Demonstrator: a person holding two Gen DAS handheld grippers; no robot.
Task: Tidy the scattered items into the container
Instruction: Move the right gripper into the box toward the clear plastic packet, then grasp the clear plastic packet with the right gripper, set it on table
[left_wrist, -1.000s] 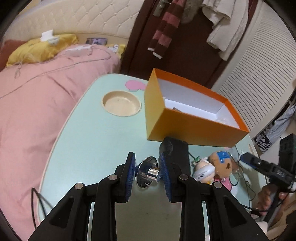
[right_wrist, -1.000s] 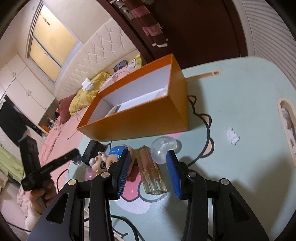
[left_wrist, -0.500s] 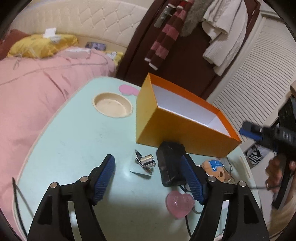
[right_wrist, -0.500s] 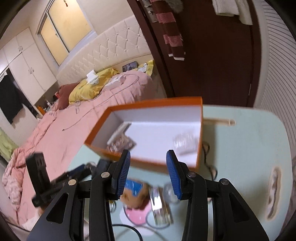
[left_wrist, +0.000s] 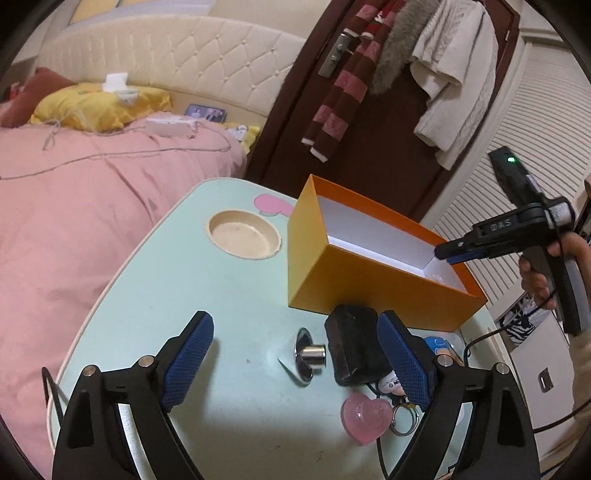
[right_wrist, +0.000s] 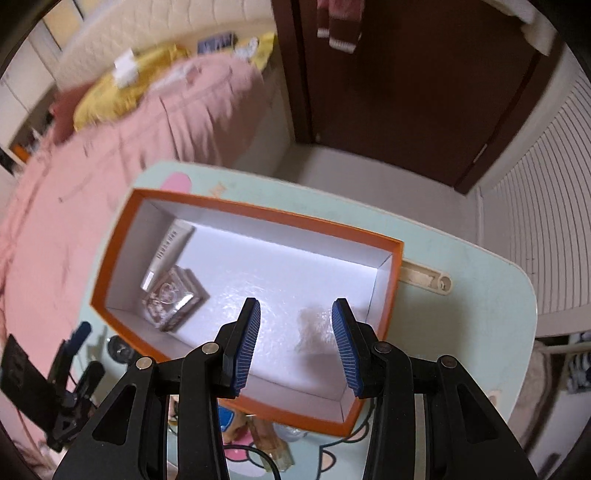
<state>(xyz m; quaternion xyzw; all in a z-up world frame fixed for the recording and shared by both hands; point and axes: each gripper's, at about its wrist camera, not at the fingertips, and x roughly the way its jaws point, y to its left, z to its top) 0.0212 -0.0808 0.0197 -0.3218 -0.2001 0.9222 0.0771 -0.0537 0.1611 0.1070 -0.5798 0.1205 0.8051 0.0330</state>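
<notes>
On the table (left_wrist: 155, 280) I see the box (left_wrist: 354, 291) behind the knob (left_wrist: 308, 356) and pouch (left_wrist: 352, 345), the heart (left_wrist: 365, 419) nearest me, the cup hollow (left_wrist: 242, 236) left of the box, and a tube (right_wrist: 166, 254) and packet (right_wrist: 173, 299) inside it.

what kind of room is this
Most likely a bedroom at home. A bed with a pink quilt and tufted headboard sits beside the small mint-green table, and clothes hang on the dark door.
</notes>
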